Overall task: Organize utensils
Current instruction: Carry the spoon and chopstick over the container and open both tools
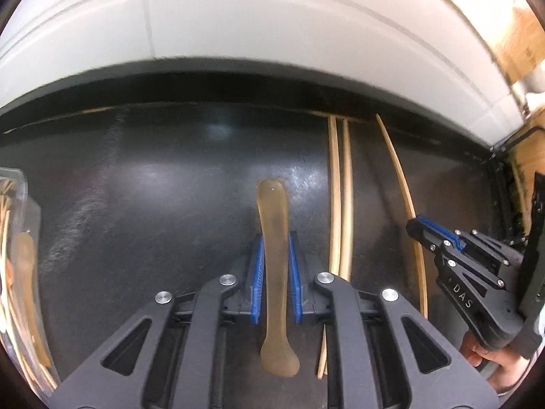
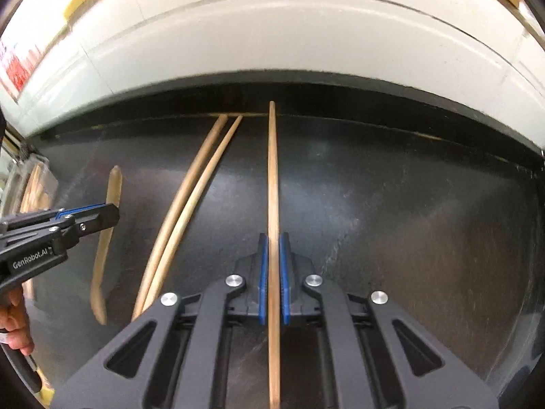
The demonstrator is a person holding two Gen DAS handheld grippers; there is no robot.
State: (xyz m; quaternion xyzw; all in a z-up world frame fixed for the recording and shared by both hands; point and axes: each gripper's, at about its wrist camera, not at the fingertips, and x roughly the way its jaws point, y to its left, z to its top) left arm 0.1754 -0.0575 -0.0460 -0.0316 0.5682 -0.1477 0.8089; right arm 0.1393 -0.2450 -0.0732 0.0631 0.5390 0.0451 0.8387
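At the far left edge of my left wrist view stood a clear plastic container [image 1: 20, 255] with tan wooden utensils inside it, too blurred to tell apart. Right of it stretched the dark, scuffed table [image 1: 136, 204], backed by a white tiled wall [image 1: 272, 27]. My left gripper [image 1: 276, 279] was closed on a flat tan wooden spoon-shaped utensil [image 1: 276, 259], its blue pads [image 1: 259, 272] pressing the narrow handle from both sides, the wider ends sticking out ahead of and behind the jaws. Just right of it lay a pair of pale wooden chopsticks [image 1: 340, 197], side by side on the table and pointing toward the wall. Further right, my right gripper [image 2: 273, 279] was clamped on a single long brown wooden chopstick [image 2: 272, 170], which ran straight between its blue pads and pointed toward the wall. In my right wrist view the pair lay to the left of that stick, apart from it. The hand [image 1: 504, 364] holding the right gripper showed at the lower right edge.
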